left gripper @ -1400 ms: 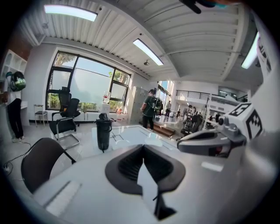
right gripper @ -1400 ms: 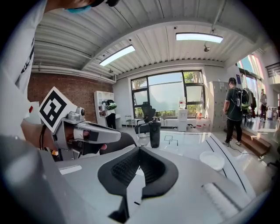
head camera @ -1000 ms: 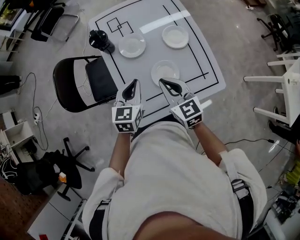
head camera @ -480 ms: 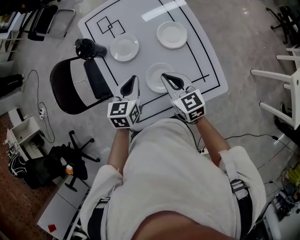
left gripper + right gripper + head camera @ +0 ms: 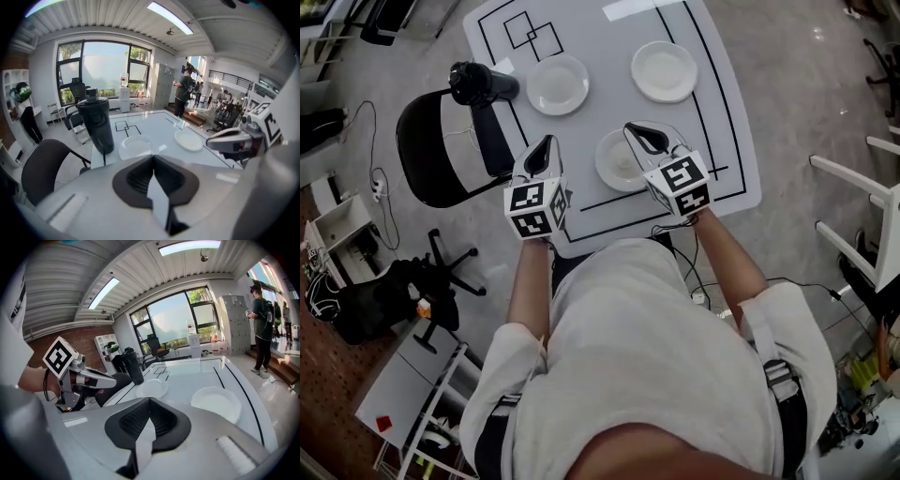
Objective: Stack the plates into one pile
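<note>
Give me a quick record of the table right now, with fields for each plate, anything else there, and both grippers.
surface: white table with black line markings
plates: three, white, all apart, none stacked
far left plate: next to the black bottle
far right plate: on its own
near plate: partly covered by the right gripper in the head view
left gripper: shut, empty, over the table's near left edge
right gripper: shut, empty
beside table: black chair, on the left

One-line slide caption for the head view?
Left gripper and right gripper, both shut and empty, over table with three separate plates and a black bottle.
</note>
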The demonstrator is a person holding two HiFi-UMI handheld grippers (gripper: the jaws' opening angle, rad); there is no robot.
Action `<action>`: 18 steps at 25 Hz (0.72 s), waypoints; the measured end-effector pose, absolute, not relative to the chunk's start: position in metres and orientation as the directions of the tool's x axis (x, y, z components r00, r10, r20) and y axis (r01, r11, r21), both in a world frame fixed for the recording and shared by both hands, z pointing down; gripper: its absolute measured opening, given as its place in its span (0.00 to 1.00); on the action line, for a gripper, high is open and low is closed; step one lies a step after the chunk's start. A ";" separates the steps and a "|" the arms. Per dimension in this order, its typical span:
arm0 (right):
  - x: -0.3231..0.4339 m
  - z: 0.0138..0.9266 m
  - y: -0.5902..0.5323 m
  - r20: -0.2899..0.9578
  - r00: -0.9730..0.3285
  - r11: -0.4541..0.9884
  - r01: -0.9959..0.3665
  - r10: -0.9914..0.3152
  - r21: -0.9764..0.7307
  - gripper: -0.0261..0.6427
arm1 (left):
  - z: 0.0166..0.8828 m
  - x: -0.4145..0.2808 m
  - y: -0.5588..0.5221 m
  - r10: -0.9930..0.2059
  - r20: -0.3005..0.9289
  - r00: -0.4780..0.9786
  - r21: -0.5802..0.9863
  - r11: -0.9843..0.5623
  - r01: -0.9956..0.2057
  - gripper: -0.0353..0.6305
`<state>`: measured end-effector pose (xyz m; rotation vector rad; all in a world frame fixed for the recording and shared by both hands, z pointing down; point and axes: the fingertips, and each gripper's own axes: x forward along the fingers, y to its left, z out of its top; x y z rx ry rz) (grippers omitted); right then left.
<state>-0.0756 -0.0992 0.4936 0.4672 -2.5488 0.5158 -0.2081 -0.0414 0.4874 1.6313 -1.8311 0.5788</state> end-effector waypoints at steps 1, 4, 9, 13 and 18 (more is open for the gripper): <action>-0.083 0.493 -0.103 0.528 -0.820 0.875 -0.407 -0.223 -0.263 0.04 | 0.488 -0.211 -0.042 -0.720 0.692 -0.056 0.073 0.146 -0.987 0.06; -0.106 0.494 -0.111 0.530 -0.820 0.891 -0.388 -0.216 -0.238 0.04 | 0.493 -0.218 -0.047 -0.728 0.684 -0.046 0.083 0.141 -0.987 0.06; -0.130 0.501 -0.116 0.553 -0.800 0.870 -0.425 -0.233 -0.248 0.04 | 0.506 -0.232 -0.055 -0.719 0.694 -0.049 0.108 0.171 -0.979 0.06; -0.144 0.512 -0.132 0.571 -0.782 0.842 -0.466 -0.249 -0.271 0.04 | 0.518 -0.241 -0.074 -0.715 0.695 -0.071 0.120 0.214 -0.969 0.06; -0.165 0.525 -0.142 0.592 -0.770 0.842 -0.468 -0.238 -0.269 0.04 | 0.531 -0.256 -0.081 -0.696 0.711 -0.103 0.121 0.265 -0.956 0.06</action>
